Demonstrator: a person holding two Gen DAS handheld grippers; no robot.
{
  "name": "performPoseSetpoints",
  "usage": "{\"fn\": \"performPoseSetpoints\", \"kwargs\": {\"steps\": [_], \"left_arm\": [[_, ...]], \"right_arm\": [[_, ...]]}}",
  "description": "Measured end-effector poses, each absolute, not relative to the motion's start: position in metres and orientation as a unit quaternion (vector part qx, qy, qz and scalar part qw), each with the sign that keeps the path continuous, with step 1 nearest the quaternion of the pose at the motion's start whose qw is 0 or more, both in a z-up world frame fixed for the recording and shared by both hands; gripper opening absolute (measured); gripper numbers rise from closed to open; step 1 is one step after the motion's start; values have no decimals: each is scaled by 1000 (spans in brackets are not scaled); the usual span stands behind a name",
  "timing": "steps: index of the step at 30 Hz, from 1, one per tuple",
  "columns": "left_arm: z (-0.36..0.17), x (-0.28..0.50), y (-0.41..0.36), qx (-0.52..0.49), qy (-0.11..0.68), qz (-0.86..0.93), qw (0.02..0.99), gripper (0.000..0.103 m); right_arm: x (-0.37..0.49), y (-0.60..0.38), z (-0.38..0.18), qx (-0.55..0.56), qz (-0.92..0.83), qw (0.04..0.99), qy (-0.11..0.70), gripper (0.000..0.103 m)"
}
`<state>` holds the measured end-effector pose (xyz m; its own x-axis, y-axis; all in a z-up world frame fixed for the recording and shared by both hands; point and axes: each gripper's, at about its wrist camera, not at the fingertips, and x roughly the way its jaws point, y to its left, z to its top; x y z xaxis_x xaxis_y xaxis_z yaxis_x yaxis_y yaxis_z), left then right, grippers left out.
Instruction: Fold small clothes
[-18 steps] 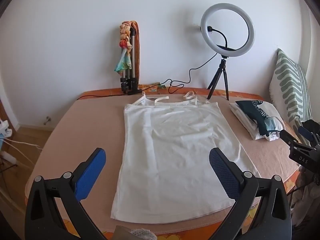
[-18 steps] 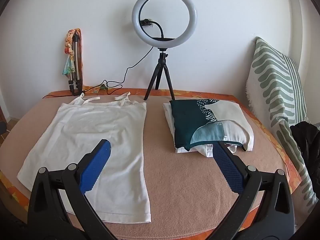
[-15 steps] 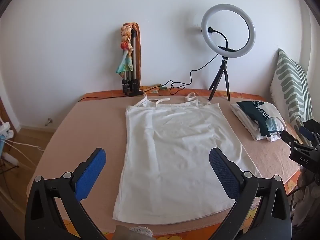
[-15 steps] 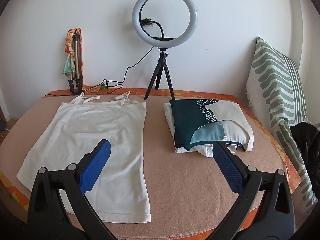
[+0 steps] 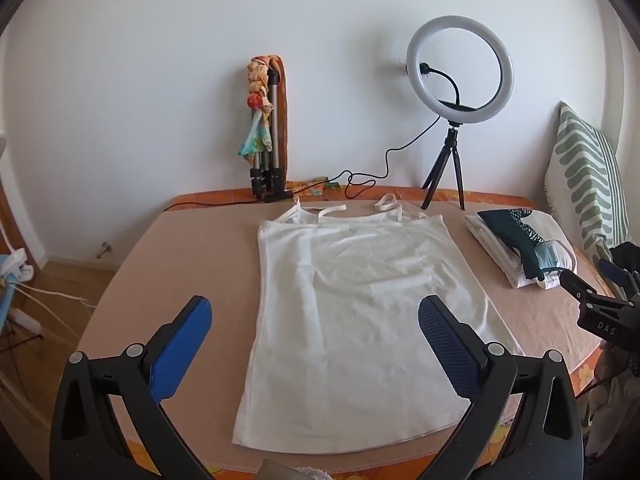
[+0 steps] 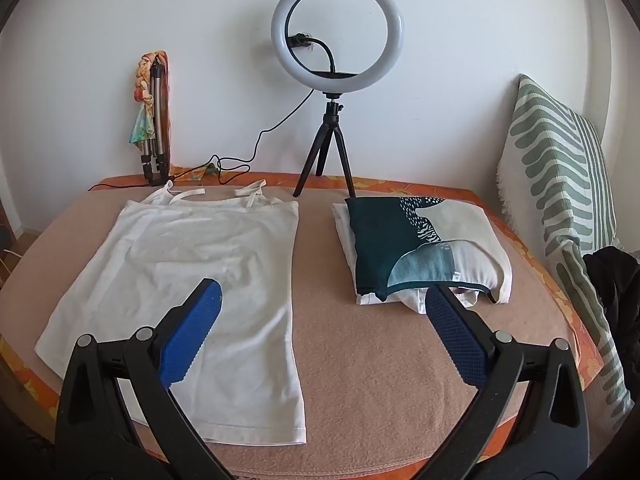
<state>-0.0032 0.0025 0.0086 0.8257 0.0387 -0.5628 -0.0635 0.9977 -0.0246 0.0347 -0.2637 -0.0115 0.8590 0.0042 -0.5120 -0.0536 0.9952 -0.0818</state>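
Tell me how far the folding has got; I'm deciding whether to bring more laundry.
Done: a folded stack sits at the right. In hand: nothing; the left gripper and right gripper are open above the table. Left: the white camisole lies flat, unfolded.

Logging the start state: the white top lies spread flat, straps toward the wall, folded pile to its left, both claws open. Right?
One slip: the folded pile lies to the right of the white top, not the left, as the right wrist view shows. The top is flat with straps toward the wall, and the left claw and right claw are open.
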Motion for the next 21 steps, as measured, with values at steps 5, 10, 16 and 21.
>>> {"fn": "performPoseSetpoints", "kwargs": {"steps": [5, 10, 16, 21], "left_arm": [[10, -4, 2, -22, 293, 26, 956, 103], [11, -3, 2, -24, 293, 23, 956, 103], [12, -4, 2, -22, 291, 25, 956, 103], [14, -4, 1, -24, 291, 23, 956, 103]], "right_arm": [[35, -262, -11, -47, 15, 963, 264, 103], [34, -261, -13, -47, 16, 963, 266, 103], [35, -261, -12, -45, 16, 962, 269, 103], [35, -262, -12, -45, 16, 962, 270, 103]]}}
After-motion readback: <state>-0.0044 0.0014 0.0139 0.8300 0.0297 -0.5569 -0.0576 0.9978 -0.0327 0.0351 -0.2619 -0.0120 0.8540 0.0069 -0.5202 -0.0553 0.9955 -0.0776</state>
